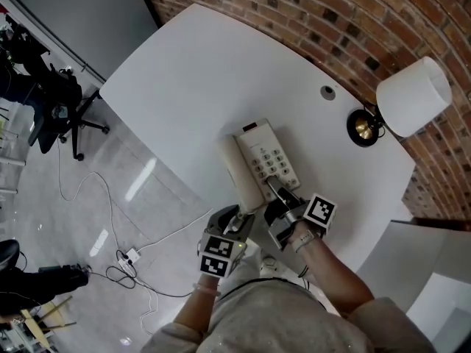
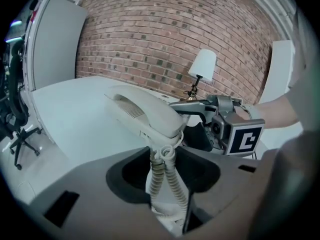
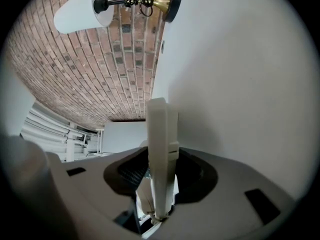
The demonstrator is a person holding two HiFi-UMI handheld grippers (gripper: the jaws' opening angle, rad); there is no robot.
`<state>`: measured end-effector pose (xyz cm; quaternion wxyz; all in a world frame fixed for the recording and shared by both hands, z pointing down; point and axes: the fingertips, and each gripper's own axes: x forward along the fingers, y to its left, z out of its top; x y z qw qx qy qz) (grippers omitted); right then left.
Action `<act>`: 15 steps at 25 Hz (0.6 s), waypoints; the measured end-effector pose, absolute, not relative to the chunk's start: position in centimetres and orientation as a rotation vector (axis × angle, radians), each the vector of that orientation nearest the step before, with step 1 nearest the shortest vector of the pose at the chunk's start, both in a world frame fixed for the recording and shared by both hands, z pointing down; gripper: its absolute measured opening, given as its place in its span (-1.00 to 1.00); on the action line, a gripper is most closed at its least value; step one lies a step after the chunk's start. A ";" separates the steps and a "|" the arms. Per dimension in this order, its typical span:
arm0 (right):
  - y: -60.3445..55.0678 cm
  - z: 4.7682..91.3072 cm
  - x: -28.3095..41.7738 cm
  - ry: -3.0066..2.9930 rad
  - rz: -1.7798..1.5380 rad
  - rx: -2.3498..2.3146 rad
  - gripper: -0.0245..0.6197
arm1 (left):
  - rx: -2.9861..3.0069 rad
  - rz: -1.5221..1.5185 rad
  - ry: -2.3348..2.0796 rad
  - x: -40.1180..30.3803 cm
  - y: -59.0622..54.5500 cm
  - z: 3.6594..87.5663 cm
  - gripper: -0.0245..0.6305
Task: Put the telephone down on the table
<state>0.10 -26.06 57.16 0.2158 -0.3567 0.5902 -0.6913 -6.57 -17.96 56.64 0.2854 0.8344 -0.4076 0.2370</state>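
Telephone (image 1: 266,159), frame centre: right gripper (image 1: 283,197) clamped its near edge; left gripper (image 1: 235,219) pinched coiled cord (image 2: 175,189) (handset (image 2: 142,111) merely cradled). Risk: cord tug might have unseated handset.

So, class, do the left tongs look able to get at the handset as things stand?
Probably yes: the handset lies just beyond the left tongs, nothing between, but they look shut on the coiled cord and must release it first.
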 end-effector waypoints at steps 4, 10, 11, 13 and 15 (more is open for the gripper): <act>-25.9 57.4 0.3 1.630 -1.934 -1.001 -0.45 | 2.238 0.633 -1.102 -6.3 -17.9 56.7 -0.48; -24.3 57.2 0.1 1.680 -1.982 -0.984 -0.45 | 2.229 0.621 -1.126 -6.3 -17.9 56.9 -0.49; -23.9 57.2 0.2 1.683 -1.988 -0.981 -0.45 | 2.226 0.623 -1.125 -6.3 -17.9 57.0 -0.50; -23.2 57.2 0.4 1.685 -2.001 -0.983 -0.45 | 2.223 0.627 -1.126 -6.3 -18.0 57.1 -0.50; -22.6 57.4 0.8 1.688 -2.013 -0.995 -0.46 | 2.224 0.638 -1.130 -6.3 -18.2 57.2 -0.50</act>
